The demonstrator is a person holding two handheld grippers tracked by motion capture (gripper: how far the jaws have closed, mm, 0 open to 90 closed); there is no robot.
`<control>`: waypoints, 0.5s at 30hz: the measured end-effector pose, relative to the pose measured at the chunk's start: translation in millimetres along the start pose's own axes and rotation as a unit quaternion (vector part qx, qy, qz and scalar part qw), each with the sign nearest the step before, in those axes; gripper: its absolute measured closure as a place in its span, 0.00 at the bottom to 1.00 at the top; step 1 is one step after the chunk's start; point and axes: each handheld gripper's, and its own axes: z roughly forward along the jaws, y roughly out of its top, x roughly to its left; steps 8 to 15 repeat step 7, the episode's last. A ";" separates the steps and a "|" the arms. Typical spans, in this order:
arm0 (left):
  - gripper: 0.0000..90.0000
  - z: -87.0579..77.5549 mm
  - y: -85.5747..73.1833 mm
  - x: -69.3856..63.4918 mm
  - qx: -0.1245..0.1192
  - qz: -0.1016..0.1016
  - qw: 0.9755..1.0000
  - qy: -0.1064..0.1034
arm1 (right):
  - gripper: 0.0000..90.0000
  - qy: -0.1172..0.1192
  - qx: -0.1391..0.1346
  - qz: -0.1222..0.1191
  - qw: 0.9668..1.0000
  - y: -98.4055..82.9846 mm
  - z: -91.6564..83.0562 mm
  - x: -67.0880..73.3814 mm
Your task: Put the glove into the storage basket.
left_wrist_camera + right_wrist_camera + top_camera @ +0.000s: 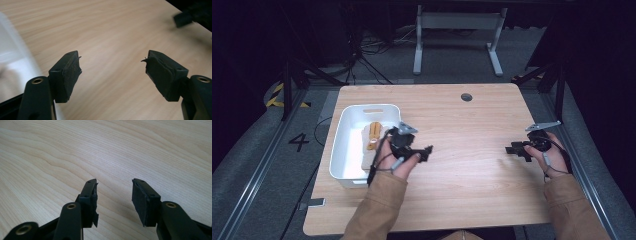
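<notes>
nearest, two tan sleeves come in over the front of the wooden desk (472,150). the left gripper (424,152) hovers just right of the white bin (343,131), its fingers (67,72) spread apart with only bare desk between them. the right gripper (516,149) sits well apart near the right edge, its fingers (88,197) also released and holding nothing. farther back in the bin lie a pale wooden board (368,156) and an orange-tan piece (373,134).
</notes>
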 end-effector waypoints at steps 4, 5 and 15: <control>0.29 24.4 -18.1 -24.2 0.025 0.043 0.997 -0.056 | 0.62 0.001 -0.005 -0.008 1.000 0.2 -0.1 1.6; 0.29 28.1 -21.9 -28.4 0.030 0.050 0.996 -0.067 | 0.62 0.001 -0.004 -0.009 1.000 0.2 0.1 1.9; 0.28 33.0 -29.1 -35.1 0.033 0.062 0.994 -0.084 | 0.62 -0.001 -0.003 -0.011 1.000 0.3 1.5 2.7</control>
